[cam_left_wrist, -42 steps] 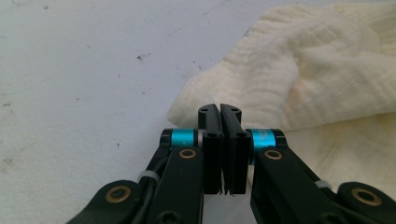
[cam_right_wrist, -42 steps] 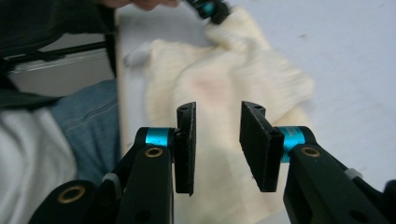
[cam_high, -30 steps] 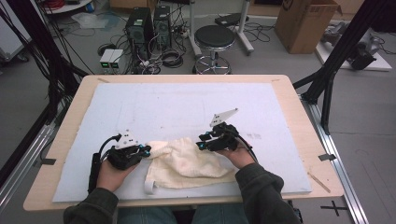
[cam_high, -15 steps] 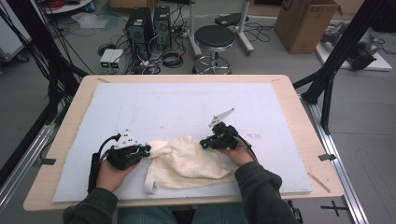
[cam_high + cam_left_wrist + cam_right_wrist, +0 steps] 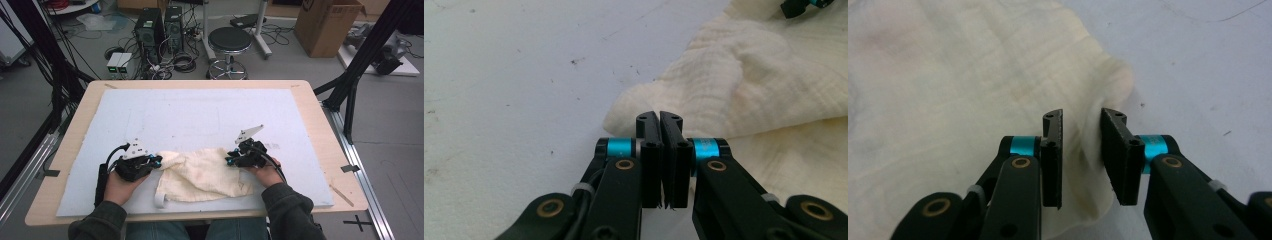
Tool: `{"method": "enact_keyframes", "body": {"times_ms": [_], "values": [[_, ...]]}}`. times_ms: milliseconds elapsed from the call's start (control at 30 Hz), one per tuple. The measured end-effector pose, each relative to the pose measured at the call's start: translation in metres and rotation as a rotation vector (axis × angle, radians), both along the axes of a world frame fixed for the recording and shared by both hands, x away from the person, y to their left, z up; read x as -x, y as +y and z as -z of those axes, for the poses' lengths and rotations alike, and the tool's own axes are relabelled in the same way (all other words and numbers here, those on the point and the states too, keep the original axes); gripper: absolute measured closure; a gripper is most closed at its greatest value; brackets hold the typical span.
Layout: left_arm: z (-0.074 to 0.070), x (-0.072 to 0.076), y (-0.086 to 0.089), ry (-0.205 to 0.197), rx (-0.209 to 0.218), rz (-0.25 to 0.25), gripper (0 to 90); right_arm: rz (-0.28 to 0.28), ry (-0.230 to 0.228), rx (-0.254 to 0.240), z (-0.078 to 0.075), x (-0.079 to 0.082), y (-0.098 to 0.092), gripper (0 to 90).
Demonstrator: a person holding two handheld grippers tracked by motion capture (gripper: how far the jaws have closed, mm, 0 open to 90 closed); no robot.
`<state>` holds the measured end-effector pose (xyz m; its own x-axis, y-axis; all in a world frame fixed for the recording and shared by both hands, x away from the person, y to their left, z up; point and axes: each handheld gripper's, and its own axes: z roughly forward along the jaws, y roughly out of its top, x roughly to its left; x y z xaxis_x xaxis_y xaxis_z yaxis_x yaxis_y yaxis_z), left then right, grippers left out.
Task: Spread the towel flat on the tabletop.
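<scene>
A cream cloth [image 5: 205,172] lies crumpled on the pale blue mat [image 5: 200,115] near the table's front edge, between my two grippers. My left gripper [image 5: 159,161] sits at the cloth's left corner. In the left gripper view its jaws [image 5: 659,117] are pressed together, pinching the bunched edge of the cloth [image 5: 749,75]. At the cloth's right corner is my right gripper [image 5: 229,161]. Its jaws [image 5: 1082,117] stand apart and have just been opening. A raised fold of the cloth [image 5: 948,75] lies between them without being pressed.
The mat covers most of the wooden table [image 5: 330,140], bare beyond the cloth. On the floor behind the table are a black stool [image 5: 229,40], computer towers [image 5: 160,27] with cables, and a cardboard box [image 5: 330,25]. Black frame posts [image 5: 360,70] rise at the right.
My right gripper has shifted a little to the right and toward the person, and its jaws have parted over the cloth's corner. The left gripper has stayed in place.
</scene>
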<state>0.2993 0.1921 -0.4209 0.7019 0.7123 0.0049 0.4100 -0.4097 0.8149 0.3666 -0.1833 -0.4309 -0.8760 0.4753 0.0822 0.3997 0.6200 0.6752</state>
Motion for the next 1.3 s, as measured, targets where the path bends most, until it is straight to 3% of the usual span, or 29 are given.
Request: {"method": "enact_keyframes", "body": {"times_ms": [100, 267, 333, 400, 467, 533, 600, 667, 867, 933, 1033, 1133, 1300], "values": [[0.000, 0.000, 0.000, 0.001, 0.000, 0.000, 86.9, 0.032, 0.001, -0.055, -0.003, -0.002, -0.005, 63.2], [0.001, -0.001, 0.000, 0.003, -0.003, 0.002, 86.9, 0.108, 0.023, -0.104, -0.005, -0.011, -0.017, 60.1], [0.001, -0.001, -0.001, 0.002, 0.000, -0.002, 86.9, 0.124, 0.049, -0.106, -0.002, -0.014, -0.017, 59.5], [0.001, -0.001, -0.001, 0.004, -0.003, 0.001, 86.9, 0.112, 0.065, -0.078, 0.002, -0.015, -0.013, 60.5], [0.001, -0.001, -0.001, 0.003, 0.000, -0.001, 87.0, 0.086, 0.071, -0.055, 0.005, -0.015, -0.008, 68.5], [0.001, -0.001, 0.000, 0.005, -0.001, 0.003, 87.0, 0.083, 0.045, -0.034, 0.006, -0.014, -0.006, 79.3], [0.001, -0.002, 0.000, 0.006, 0.005, -0.001, 87.0, 0.071, 0.058, -0.050, 0.005, -0.015, -0.007, 84.3], [0.000, -0.003, 0.000, 0.003, 0.018, -0.009, 87.0, 0.071, 0.028, -0.041, 0.003, -0.013, -0.007, 85.0], [-0.008, -0.014, -0.002, -0.026, 0.065, -0.050, 87.0, 0.091, -0.056, -0.081, -0.013, -0.012, -0.015, 85.4], [-0.009, -0.019, -0.002, -0.029, 0.084, -0.066, 87.0, 0.101, -0.072, -0.084, -0.020, -0.014, -0.017, 85.3], [-0.011, -0.029, -0.003, -0.027, 0.080, -0.090, 87.0, 0.108, -0.094, -0.080, -0.029, -0.021, -0.020, 85.3], [-0.016, -0.042, -0.003, -0.033, 0.112, -0.120, 87.1, 0.117, -0.109, -0.083, -0.037, -0.029, -0.023, 85.3], [-0.024, -0.070, -0.005, -0.032, 0.121, -0.161, 87.0, 0.145, -0.108, -0.086, -0.040, -0.050, -0.027, 85.4]]}}
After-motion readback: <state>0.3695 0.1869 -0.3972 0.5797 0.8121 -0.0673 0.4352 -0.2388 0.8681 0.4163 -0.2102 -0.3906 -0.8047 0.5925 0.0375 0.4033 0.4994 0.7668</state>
